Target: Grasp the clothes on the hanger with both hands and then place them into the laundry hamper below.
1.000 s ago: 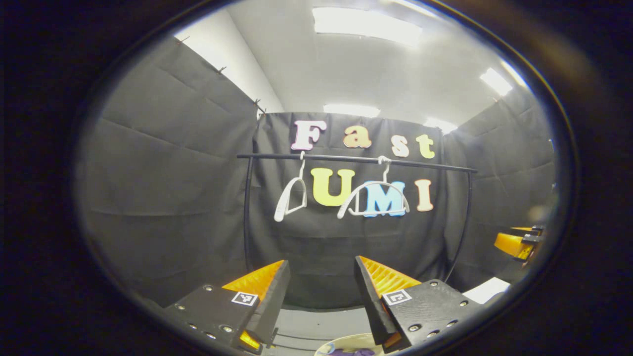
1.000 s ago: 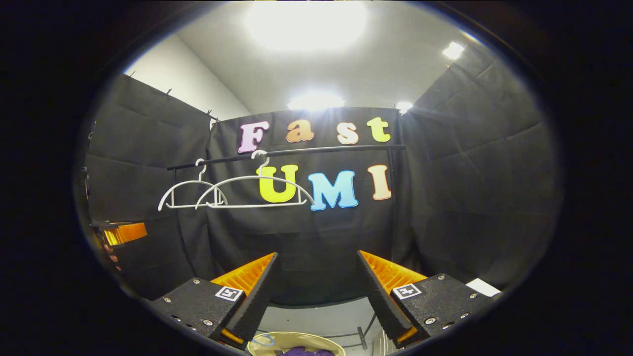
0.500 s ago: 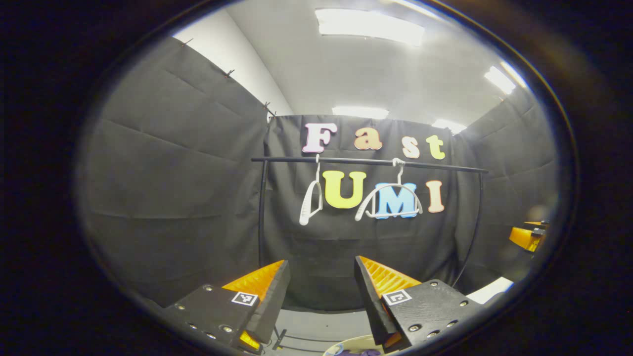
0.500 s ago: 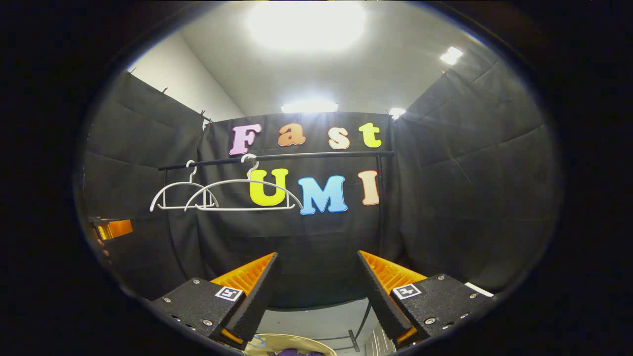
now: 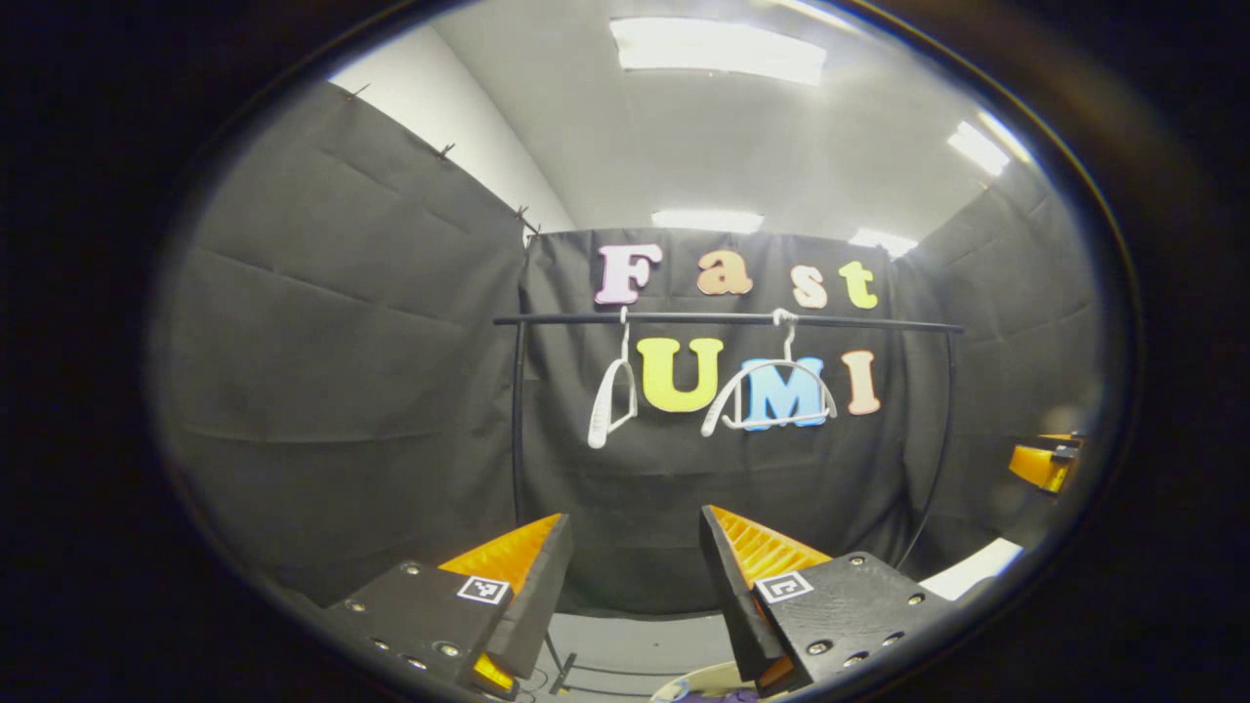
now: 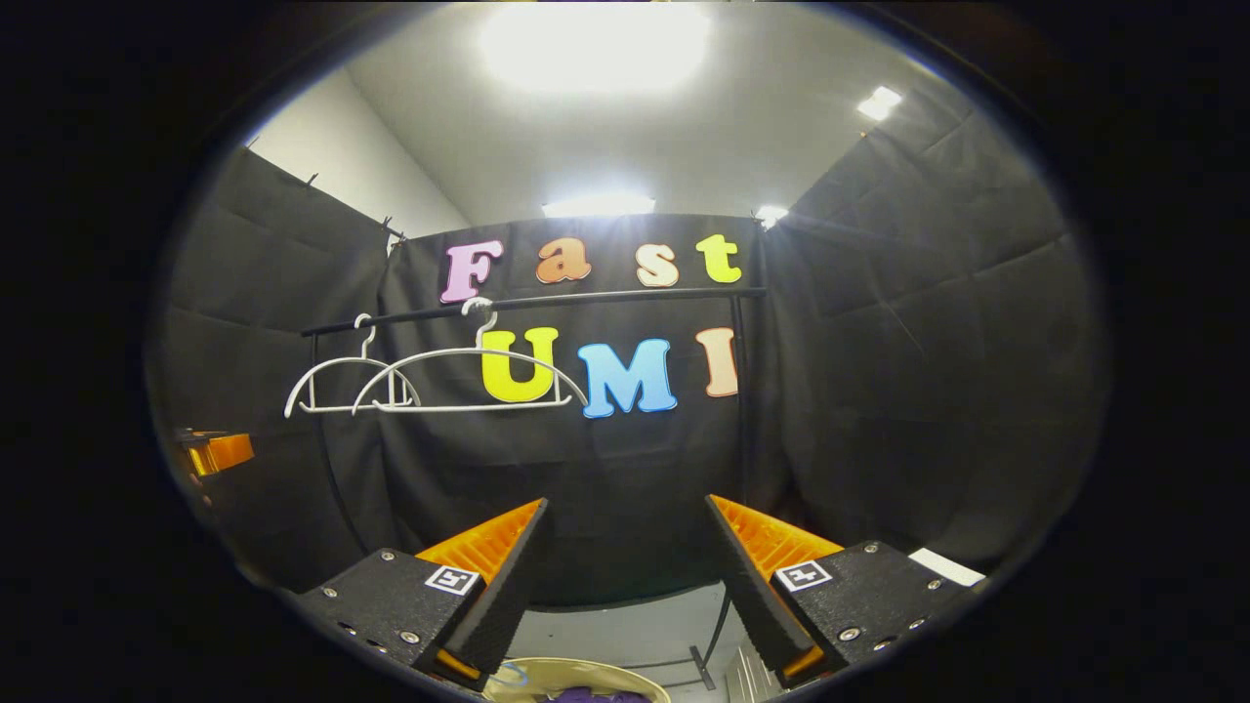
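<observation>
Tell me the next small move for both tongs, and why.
Probably none beyond easing both away: both hangers on the rail hang bare, purple cloth lies in the hamper below, and left tongs and right tongs stand open, holding nothing.

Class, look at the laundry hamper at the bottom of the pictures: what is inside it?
Purple cloth lies inside the hamper. The picture's edge cuts off the rest.

Black rail, two bare white hangers hooked on
</observation>
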Action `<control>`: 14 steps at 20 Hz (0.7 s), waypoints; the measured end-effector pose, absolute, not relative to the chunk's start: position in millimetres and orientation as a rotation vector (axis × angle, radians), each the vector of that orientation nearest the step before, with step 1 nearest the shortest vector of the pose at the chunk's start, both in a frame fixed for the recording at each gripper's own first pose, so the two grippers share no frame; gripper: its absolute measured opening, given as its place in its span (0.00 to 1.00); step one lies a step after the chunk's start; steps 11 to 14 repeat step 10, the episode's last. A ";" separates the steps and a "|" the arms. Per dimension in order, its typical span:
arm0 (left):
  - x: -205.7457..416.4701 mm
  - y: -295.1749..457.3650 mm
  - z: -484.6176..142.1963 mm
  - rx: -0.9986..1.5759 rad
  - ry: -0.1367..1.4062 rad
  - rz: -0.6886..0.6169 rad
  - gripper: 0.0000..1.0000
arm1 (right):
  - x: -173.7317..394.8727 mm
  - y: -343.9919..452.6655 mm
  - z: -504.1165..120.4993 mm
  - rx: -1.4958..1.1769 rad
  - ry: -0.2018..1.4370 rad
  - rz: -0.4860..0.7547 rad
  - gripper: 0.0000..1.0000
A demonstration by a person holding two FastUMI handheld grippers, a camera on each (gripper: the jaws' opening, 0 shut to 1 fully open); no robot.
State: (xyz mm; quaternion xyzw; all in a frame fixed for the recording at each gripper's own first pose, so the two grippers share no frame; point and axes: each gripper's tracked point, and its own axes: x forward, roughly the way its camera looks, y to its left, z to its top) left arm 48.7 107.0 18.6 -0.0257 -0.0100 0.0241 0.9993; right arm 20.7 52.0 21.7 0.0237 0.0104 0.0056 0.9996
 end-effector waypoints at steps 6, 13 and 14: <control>45.0 101.4 24.6 -0.030 -0.036 0.049 0.81 | 20.1 42.5 22.9 0.059 0.018 -0.009 0.94; 44.1 96.7 26.6 -0.024 -0.047 0.039 0.81 | 20.4 38.7 20.1 0.066 0.022 -0.016 0.94; 44.1 96.7 26.6 -0.024 -0.047 0.039 0.81 | 20.4 38.7 20.1 0.066 0.022 -0.016 0.94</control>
